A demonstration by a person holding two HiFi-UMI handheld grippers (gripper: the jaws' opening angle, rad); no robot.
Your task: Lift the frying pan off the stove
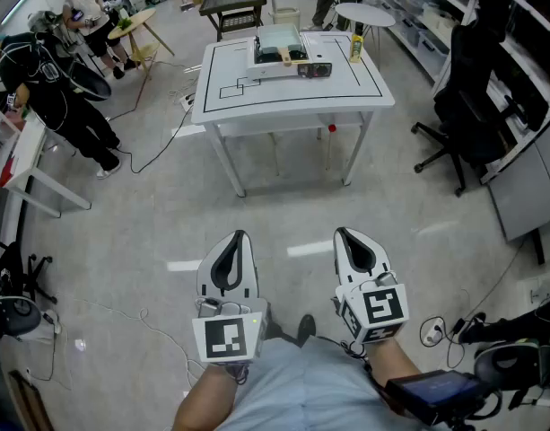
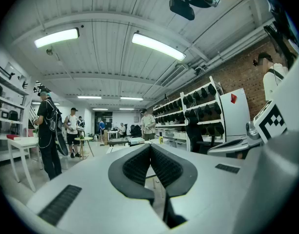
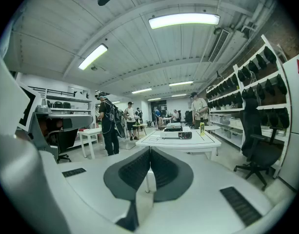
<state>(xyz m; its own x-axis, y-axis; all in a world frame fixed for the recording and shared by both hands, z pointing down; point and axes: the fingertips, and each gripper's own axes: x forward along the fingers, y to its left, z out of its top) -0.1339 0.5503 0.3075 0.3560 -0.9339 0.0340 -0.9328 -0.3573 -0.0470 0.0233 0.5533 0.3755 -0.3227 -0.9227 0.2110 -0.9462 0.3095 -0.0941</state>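
Forearms extend forward from the body, side by side, over the bare floor (image 1: 149, 241) and well short of the white surface (image 1: 257, 92). Left tool (image 1: 240, 237) and right tool (image 1: 341, 235) both point ahead toward that surface, roughly level with each other. Each has its jaws pressed together with nothing between them. Frying pan (image 1: 276, 39) sits on the stove (image 1: 315, 68) at the surface's far side, well apart from both tools and too small to show detail.
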